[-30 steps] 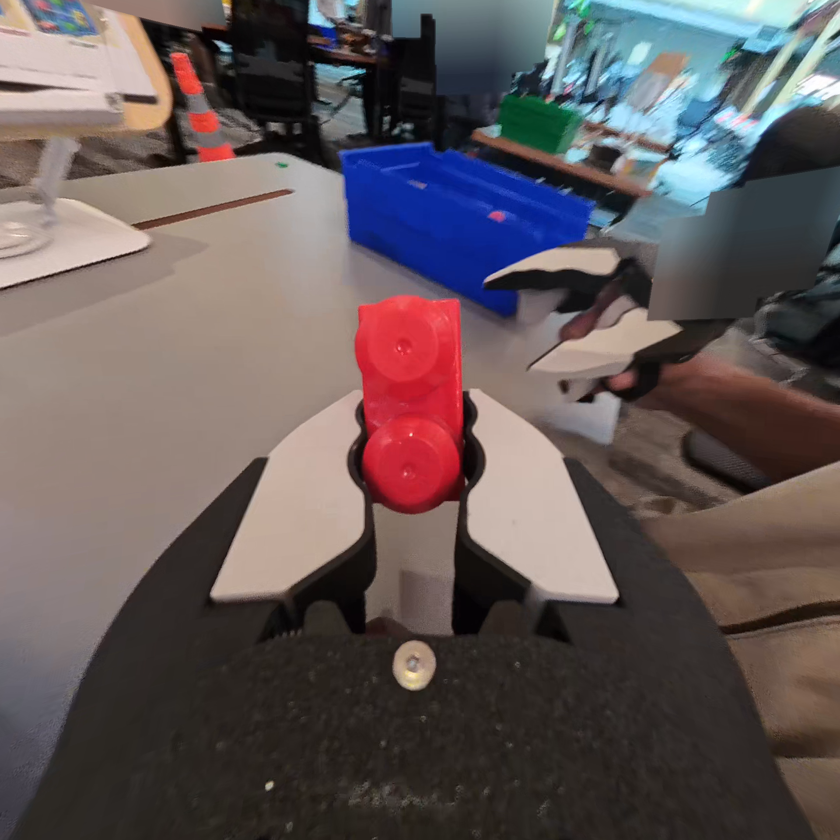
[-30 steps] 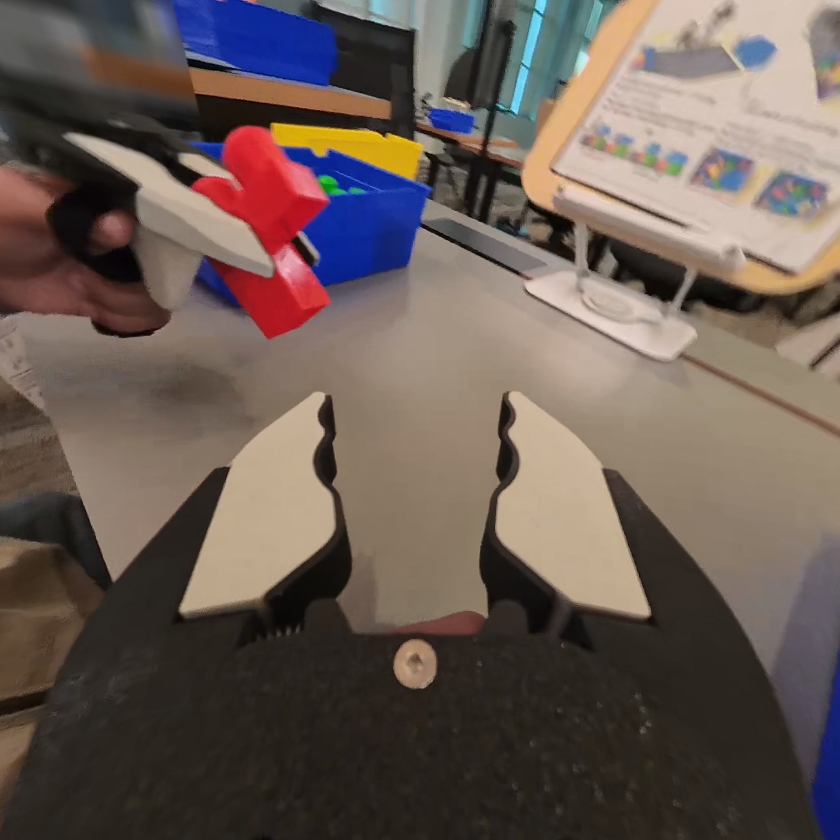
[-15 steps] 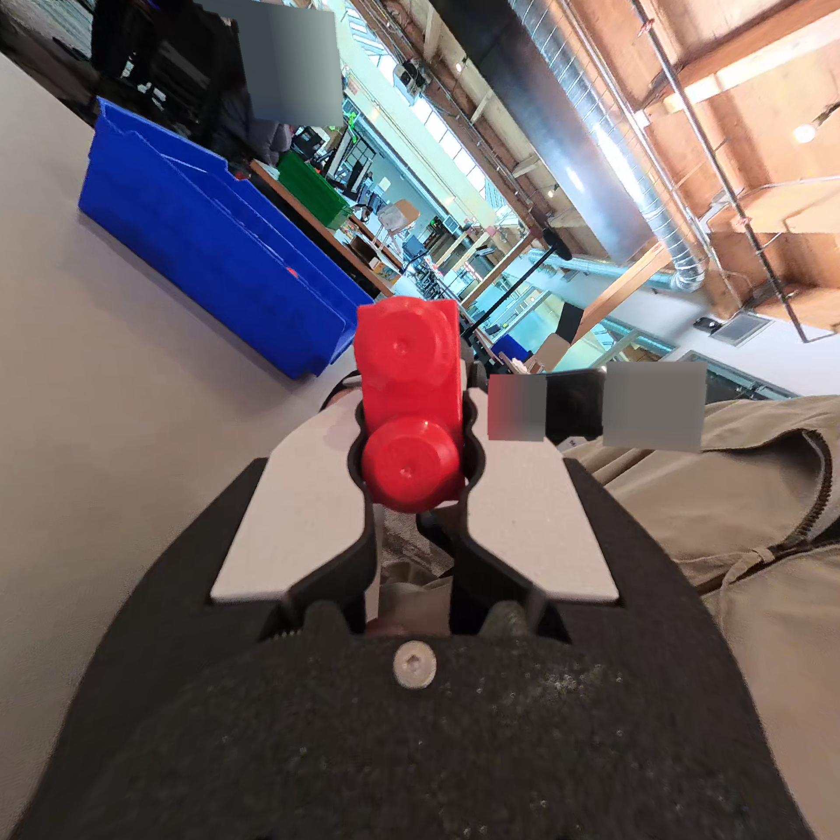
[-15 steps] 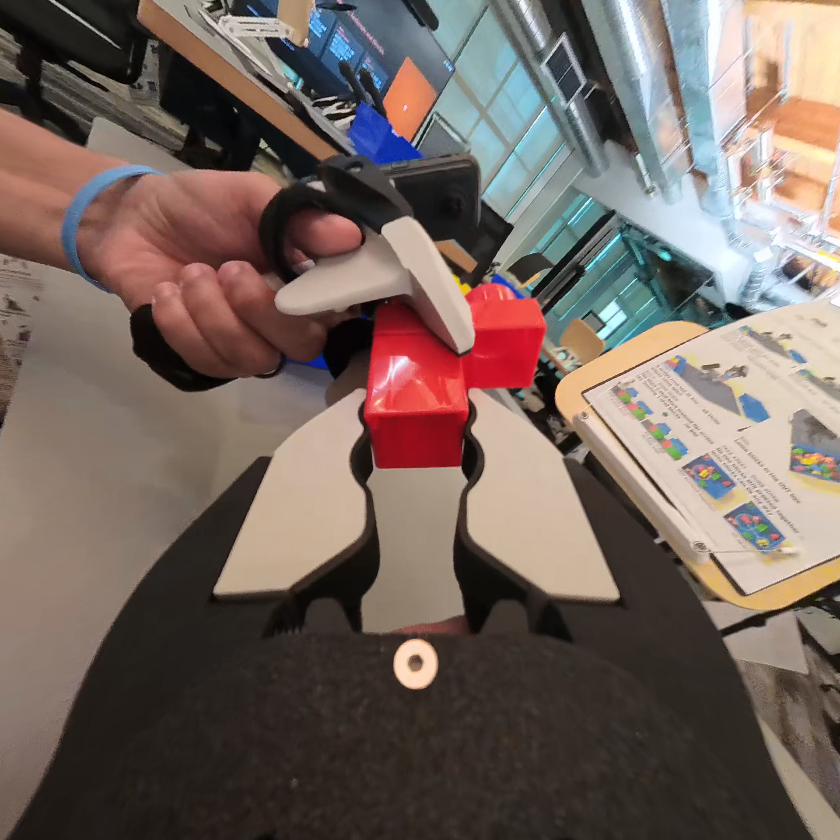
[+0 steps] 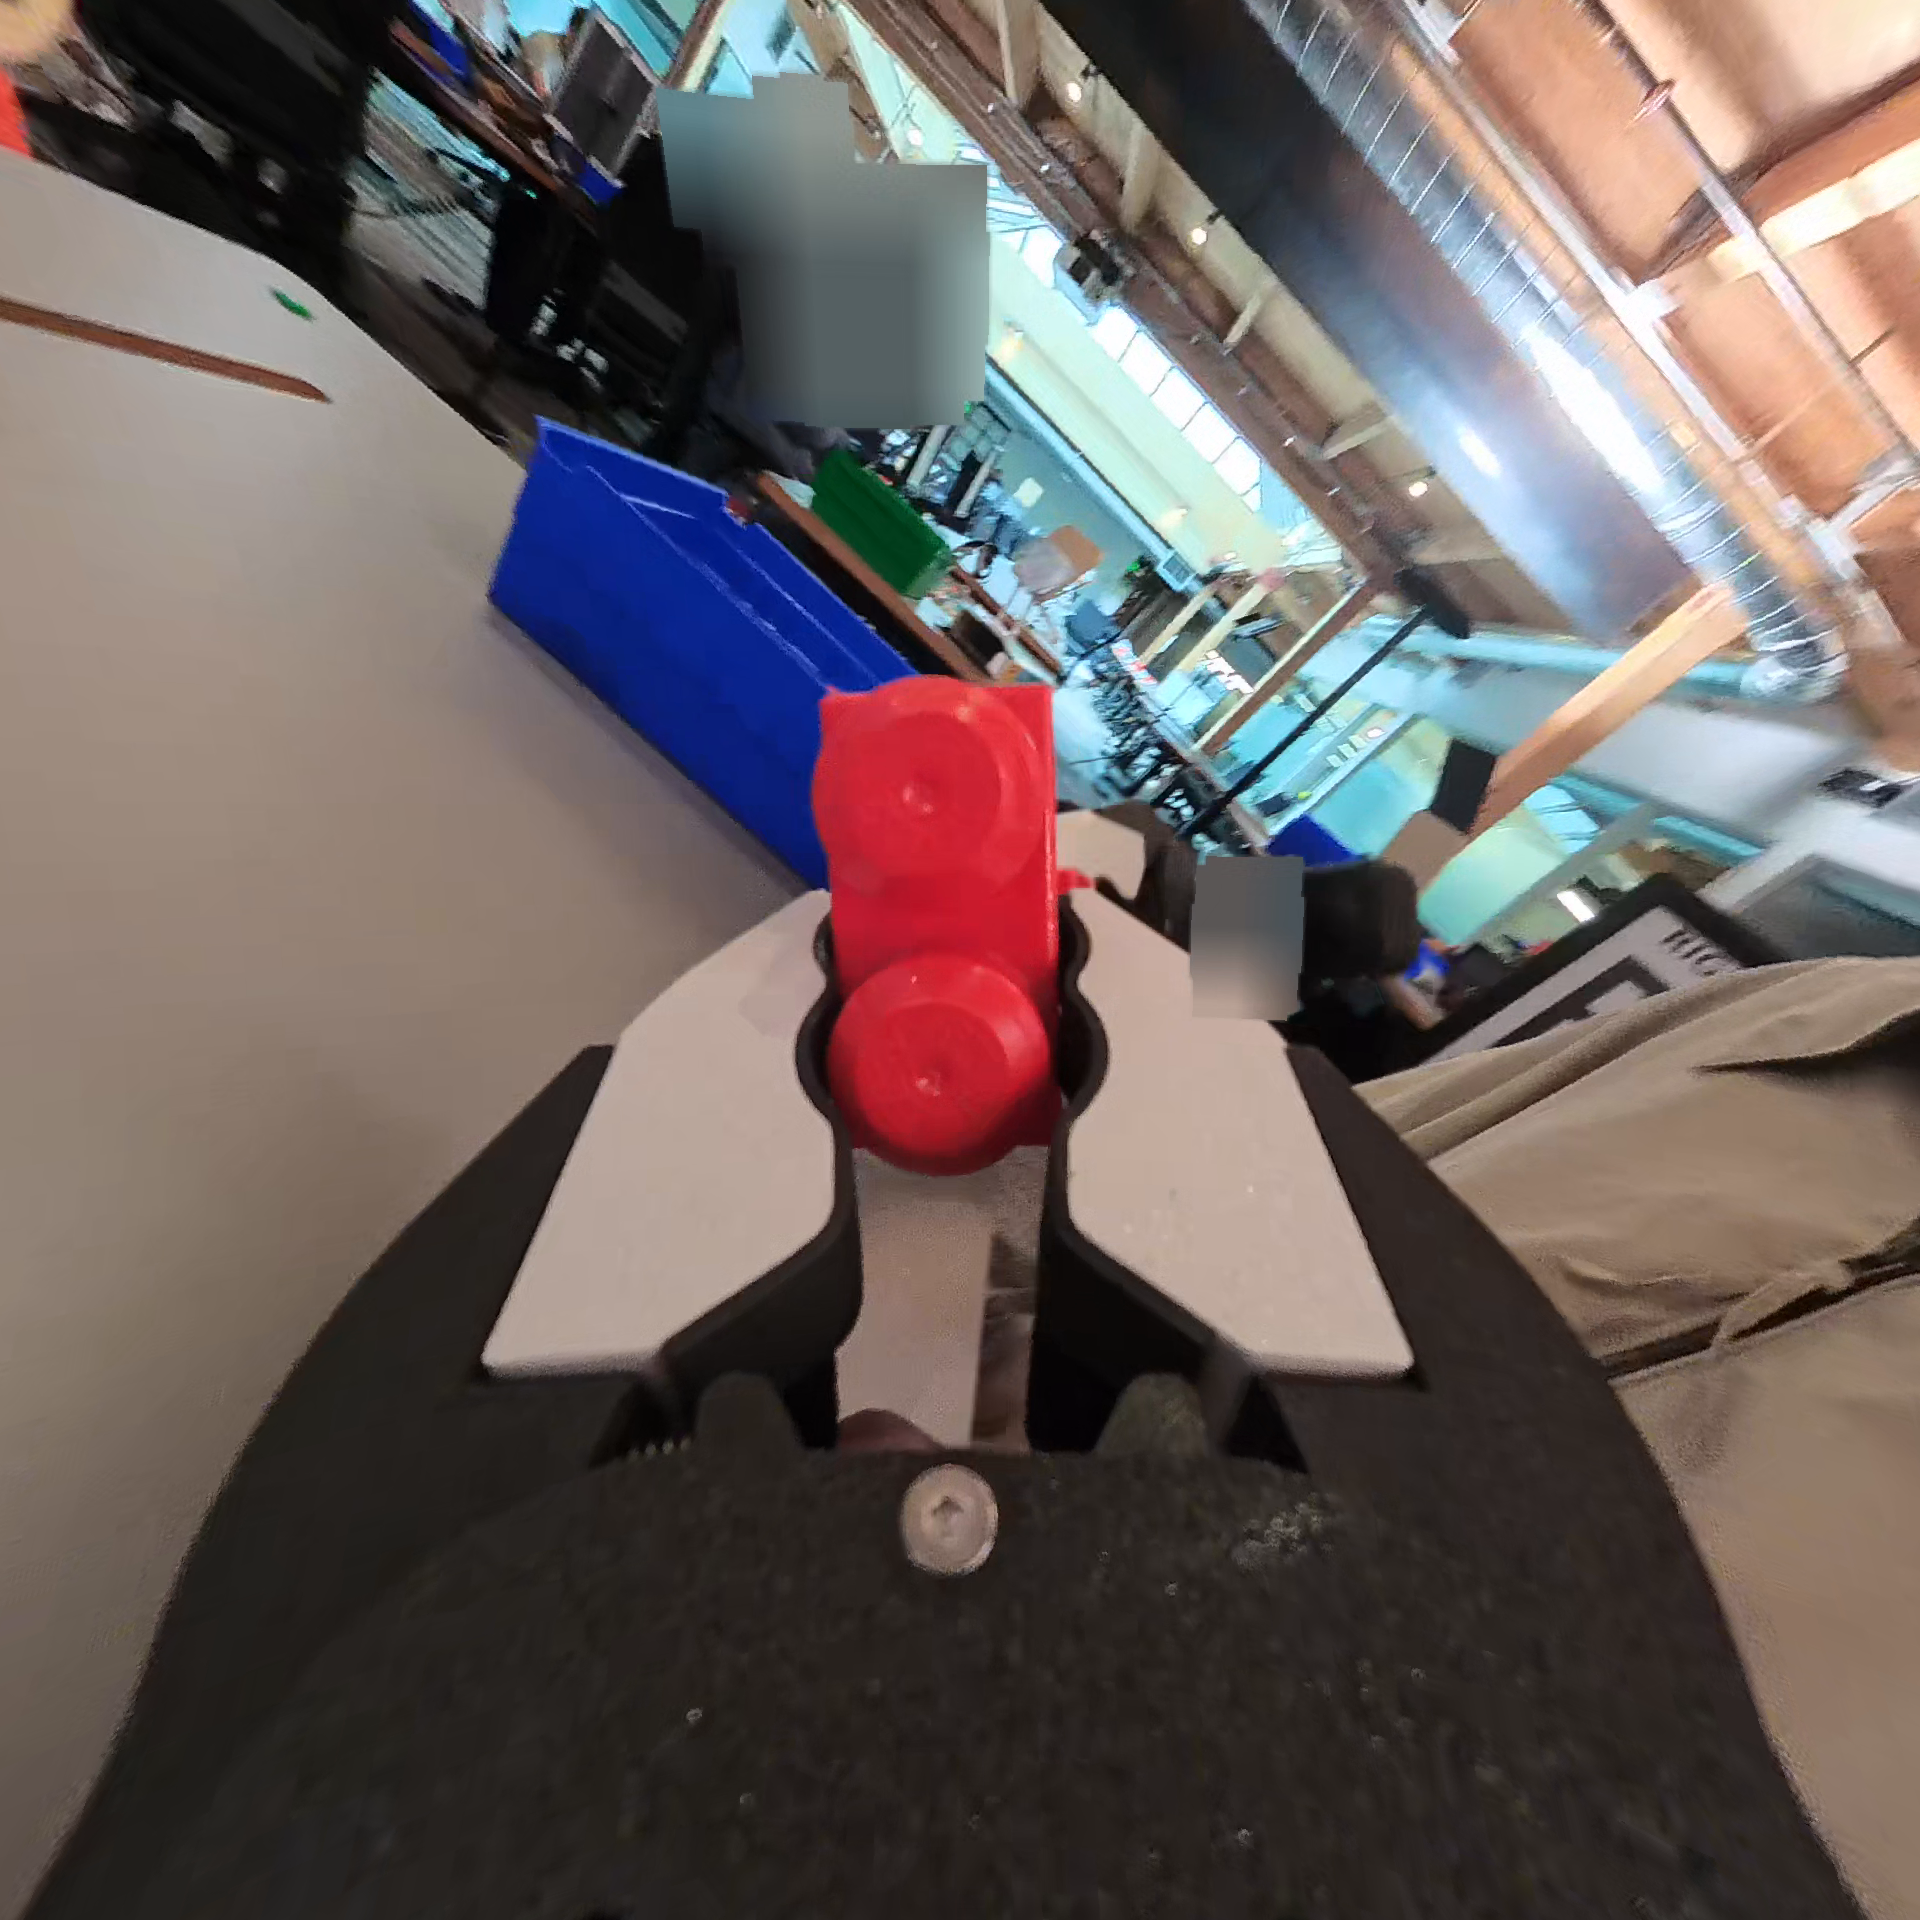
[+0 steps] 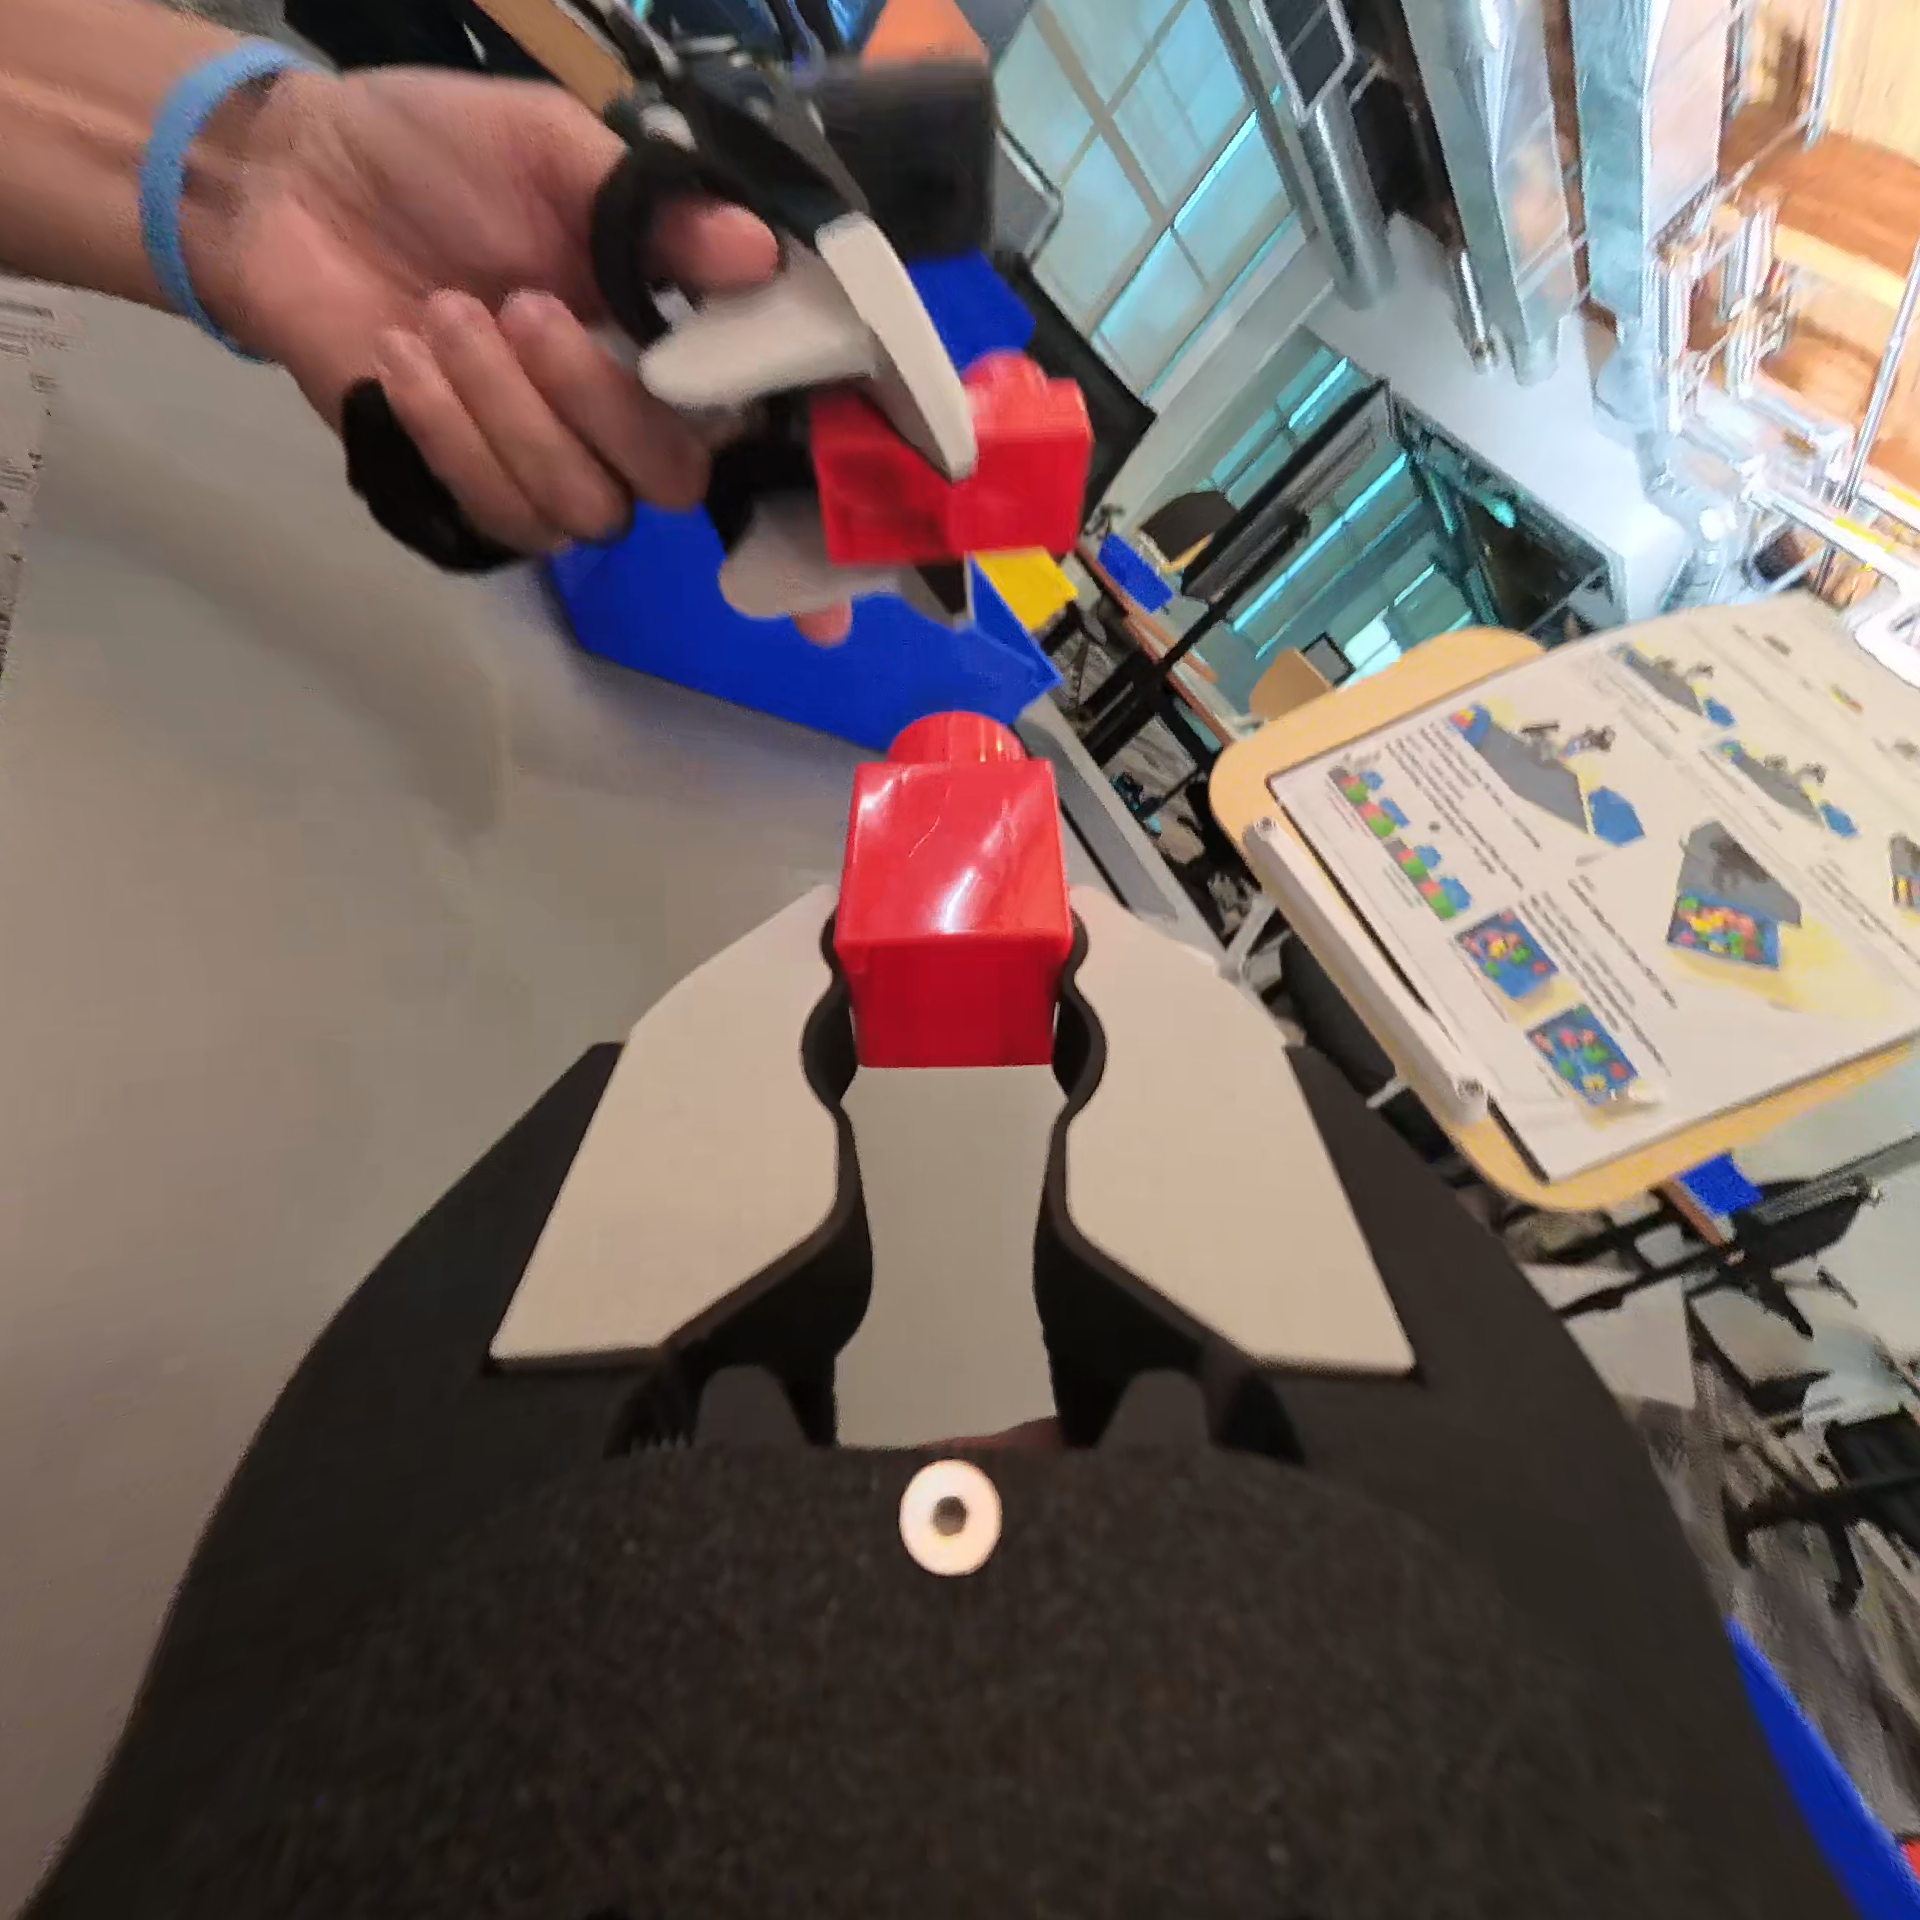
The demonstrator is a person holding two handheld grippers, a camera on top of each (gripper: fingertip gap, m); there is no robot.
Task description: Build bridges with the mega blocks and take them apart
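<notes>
In the left wrist view my left gripper is shut on a red two-stud block, studs facing the camera, held in the air beside the grey table. In the right wrist view my right gripper is shut on a red one-stud block, stud pointing away. A little beyond it a hand holds the left gripper, shut on the two-stud block. The two blocks are apart with a clear gap between them.
A blue bin stands on the table behind the blocks and also shows in the right wrist view, with a yellow bin behind it. An instruction board on a stand is at the right. A khaki jacket is close on the right. The gap from one gripper's tips to the other's is roughly 10 centimeters.
One second ago my right gripper was open and empty. It then shut on the lower red block joined to the left gripper's block. Now the two blocks have come apart, one in each gripper.
</notes>
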